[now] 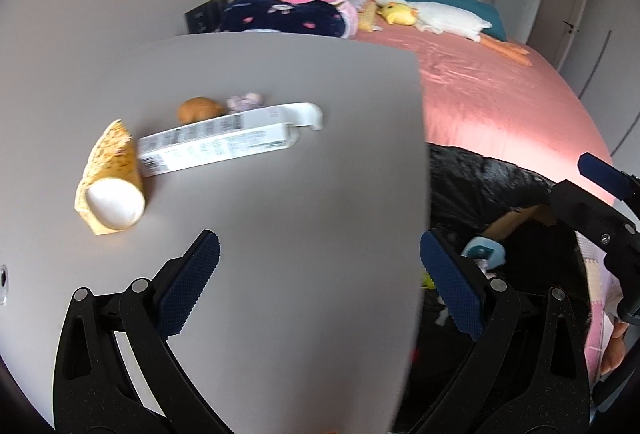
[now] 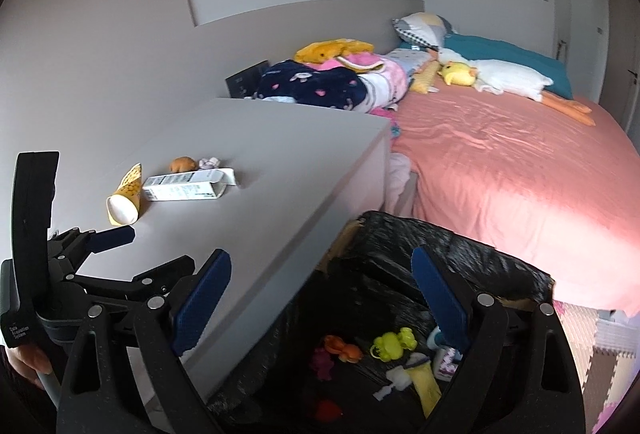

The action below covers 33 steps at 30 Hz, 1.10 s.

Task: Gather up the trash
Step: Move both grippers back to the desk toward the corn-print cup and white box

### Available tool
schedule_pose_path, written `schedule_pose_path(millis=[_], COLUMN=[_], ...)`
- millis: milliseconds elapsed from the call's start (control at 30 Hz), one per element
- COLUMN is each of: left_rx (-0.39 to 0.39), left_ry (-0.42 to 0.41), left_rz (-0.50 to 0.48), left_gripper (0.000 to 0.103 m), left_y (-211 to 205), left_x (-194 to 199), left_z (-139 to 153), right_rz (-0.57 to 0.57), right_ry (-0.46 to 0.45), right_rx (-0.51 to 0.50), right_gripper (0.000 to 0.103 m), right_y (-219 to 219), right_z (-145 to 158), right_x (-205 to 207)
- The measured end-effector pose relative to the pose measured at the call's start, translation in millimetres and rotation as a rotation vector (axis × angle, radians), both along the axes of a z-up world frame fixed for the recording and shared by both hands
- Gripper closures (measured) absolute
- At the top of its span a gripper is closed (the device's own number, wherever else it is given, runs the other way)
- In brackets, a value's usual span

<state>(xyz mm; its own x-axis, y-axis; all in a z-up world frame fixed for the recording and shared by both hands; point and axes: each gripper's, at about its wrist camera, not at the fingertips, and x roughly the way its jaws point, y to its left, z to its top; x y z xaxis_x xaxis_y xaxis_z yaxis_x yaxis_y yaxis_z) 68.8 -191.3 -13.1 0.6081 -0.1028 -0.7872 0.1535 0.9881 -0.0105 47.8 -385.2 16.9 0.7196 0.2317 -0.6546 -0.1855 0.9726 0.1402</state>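
Hovering w/ jaws apart & empty: left gripper [image 1: 320, 274] over grey table [image 1: 280, 82], right gripper [image 2: 322, 294] over black-lined bin [image 2: 460, 246]. Paper cup [image 1: 114, 190], white carton [image 1: 224, 142], brown lump [image 1: 200, 109] lie on table, far-left.

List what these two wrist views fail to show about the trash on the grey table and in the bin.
- Small purple scrap: left wrist view, blurred and small; its kind is unclear.
- White carton: print unreadable in both views.
- Brown lump: its near side is hidden by the carton.
- Black-lined bin: right gripper fingers cover part of its contents; the table hides most of it in the left view.
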Motion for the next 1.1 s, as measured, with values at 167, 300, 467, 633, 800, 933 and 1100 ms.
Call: schedule_pose_path(millis=[167, 300, 467, 633, 800, 933, 1100], left_rx=[-0.005, 0.006, 0.025, 0.045, 0.059, 0.084, 0.116], left_ry=[0.001, -0.002, -0.007, 0.001, -0.001, -0.009, -0.032], left_rz=[0.054, 0.088, 0.123, 0.148, 0.170, 0.170, 0.180], left_gripper=[0.006, 0.006, 0.006, 0.006, 0.006, 0.006, 0.006], left_y=[27, 46, 67, 85, 103, 110, 123], left_x=[6, 10, 16, 23, 31, 36, 40], left_z=[-3, -3, -6, -13, -16, -18, -15], right_rz=[0.045, 0.079, 0.117, 0.150, 0.191, 0.219, 0.264], right_ry=[0.004, 0.011, 0.023, 0.025, 0.027, 0.035, 0.045], right_rx=[-0.008, -0.019, -0.033, -0.053, -0.072, -0.086, -0.111], right_gripper=[0.011, 0.011, 0.011, 0.011, 0.011, 0.011, 0.011], right_y=[22, 38, 58, 75, 95, 110, 129], right_z=[-2, -6, -11, -13, -13, -16, -19], right_x=[13, 25, 38, 49, 67, 80, 97])
